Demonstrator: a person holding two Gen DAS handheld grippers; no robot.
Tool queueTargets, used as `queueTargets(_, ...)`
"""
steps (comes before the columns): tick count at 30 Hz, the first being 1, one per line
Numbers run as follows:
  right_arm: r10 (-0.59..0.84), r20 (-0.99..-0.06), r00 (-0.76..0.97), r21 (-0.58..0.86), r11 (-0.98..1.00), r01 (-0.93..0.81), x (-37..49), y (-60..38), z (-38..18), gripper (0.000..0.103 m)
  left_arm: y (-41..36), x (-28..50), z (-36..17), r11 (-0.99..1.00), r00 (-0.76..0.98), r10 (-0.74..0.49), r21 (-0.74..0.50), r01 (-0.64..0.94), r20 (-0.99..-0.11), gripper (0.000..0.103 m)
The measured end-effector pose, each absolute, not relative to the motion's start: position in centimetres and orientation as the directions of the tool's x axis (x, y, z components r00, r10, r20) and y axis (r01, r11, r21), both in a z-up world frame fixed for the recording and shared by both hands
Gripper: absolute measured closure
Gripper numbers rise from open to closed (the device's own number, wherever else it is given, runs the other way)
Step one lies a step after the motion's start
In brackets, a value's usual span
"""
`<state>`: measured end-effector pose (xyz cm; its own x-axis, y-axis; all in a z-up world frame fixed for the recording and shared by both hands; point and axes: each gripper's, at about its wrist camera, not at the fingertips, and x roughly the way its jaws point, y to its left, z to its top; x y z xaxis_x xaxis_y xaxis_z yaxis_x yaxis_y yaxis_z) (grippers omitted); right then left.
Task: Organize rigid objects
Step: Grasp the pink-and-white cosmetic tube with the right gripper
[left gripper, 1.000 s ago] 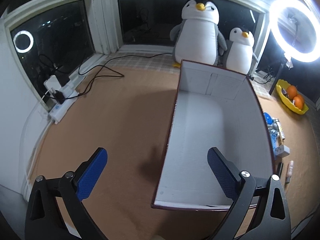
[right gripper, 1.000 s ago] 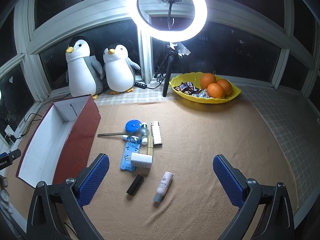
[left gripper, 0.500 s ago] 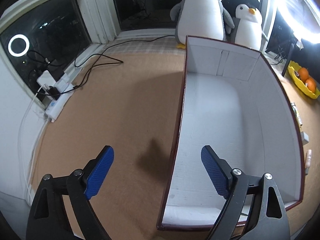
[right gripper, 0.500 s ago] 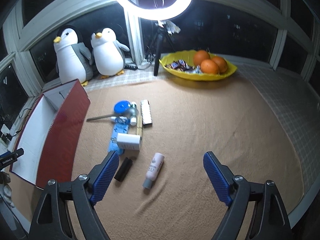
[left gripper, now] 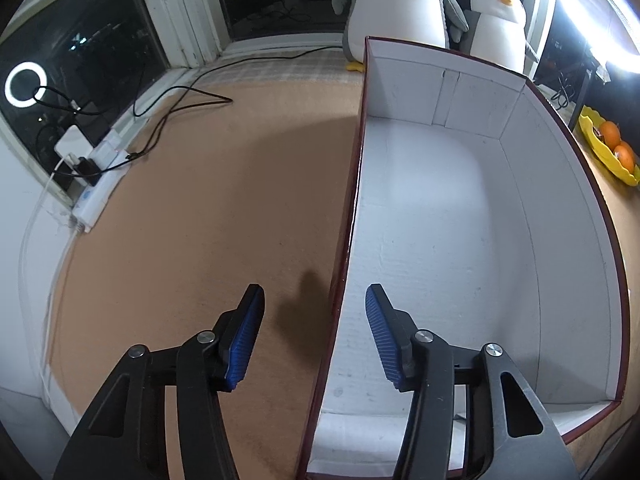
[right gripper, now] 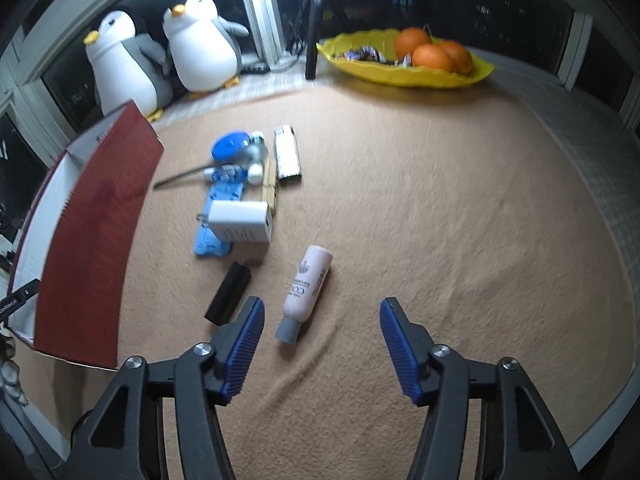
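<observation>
The left gripper (left gripper: pixel 315 330) straddles the box (left gripper: pixel 440 240) wall, jaws closing but not yet touching it. The right gripper (right gripper: pixel 322 346) hangs over the pink bottle (right gripper: pixel 306 290) lying on the surface, jaws closing, gripping nothing.

A tan felt-like cloth (right gripper: pixel 460 208) covers the tabletop, with a pale checked mat (right gripper: pixel 580 120) along its far edge. Dark night-time window panes (left gripper: pixel 80 52) in white frames (left gripper: pixel 188 12) wrap around the room. One pane mirrors a glowing ring light (left gripper: pixel 25 84). A black lamp stand (right gripper: pixel 312 56) rises by the sill. Black cables (left gripper: pixel 180 100) trail to a white power strip (left gripper: pixel 100 196).
</observation>
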<state>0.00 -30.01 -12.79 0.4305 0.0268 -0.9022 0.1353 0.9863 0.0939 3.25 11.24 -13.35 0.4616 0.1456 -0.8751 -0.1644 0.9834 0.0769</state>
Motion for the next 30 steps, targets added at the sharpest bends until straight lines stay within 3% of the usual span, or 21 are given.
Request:
queueTargets(5, 0.055, -0.917, 0.395, 0.118, 0.983, 0.139, 1.5, -29.9, -14.3, 0.069, 11.4, 3.5, -14.1, 0.984, 0.444, 0.137, 0.071, -0.163, -0.885, 0.058)
queueTargets(18, 0.049, -0.942, 0.332, 0.083, 0.993, 0.087, 3.9, -28.3, -16.3, 0.077, 11.4, 3.6, -14.7, 0.985, 0.430, 0.124, 0.057, -0.166, -0.894, 0.061)
queueTargets(22, 0.050, -0.948, 0.316, 0.077, 0.994, 0.073, 4.2, -28.2, -16.8, 0.085, 11.4, 3.6, -14.7, 0.985, 0.427, 0.122, 0.055, -0.165, -0.896, 0.061)
queueTargets(30, 0.044, -0.937, 0.345, 0.075, 0.994, 0.076, 3.9, -28.2, -16.0, 0.085, 11.3, 3.4, -14.8, 0.985, 0.426, 0.122, 0.054, -0.167, -0.896, 0.061)
